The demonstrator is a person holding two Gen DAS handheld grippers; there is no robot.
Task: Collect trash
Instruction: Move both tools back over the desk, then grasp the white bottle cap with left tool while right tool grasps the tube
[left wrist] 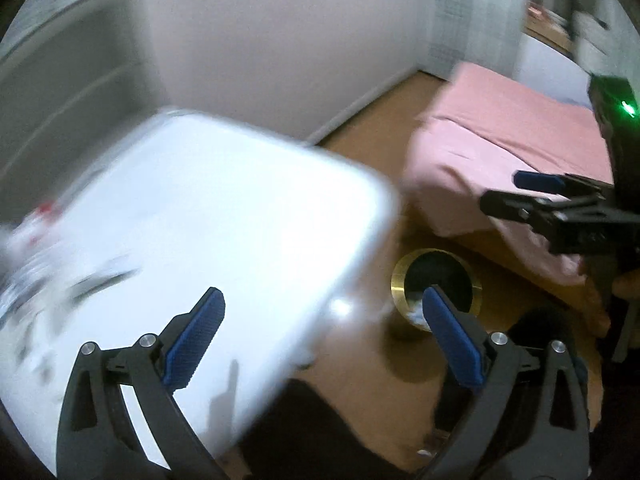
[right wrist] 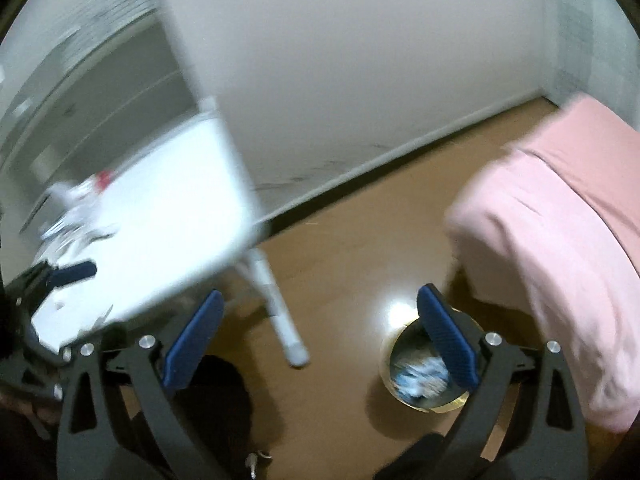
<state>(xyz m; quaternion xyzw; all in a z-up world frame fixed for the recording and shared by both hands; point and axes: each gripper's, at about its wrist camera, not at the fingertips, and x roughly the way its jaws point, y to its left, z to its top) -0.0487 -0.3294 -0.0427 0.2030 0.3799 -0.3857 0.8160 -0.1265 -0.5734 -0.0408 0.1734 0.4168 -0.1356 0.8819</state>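
Note:
A round gold-rimmed trash bin stands on the wooden floor between a white table and a pink-covered bed. In the right wrist view the bin holds crumpled white and blue trash. Blurred litter lies on the table's far left, also seen in the right wrist view. My left gripper is open and empty over the table's corner. My right gripper is open and empty above the floor, its right finger over the bin. The right gripper also shows in the left wrist view.
A white table leg stands on the floor left of the bin. A white wall with a skirting board runs behind. The bed hangs its cover close to the bin's right side. Both views are motion-blurred.

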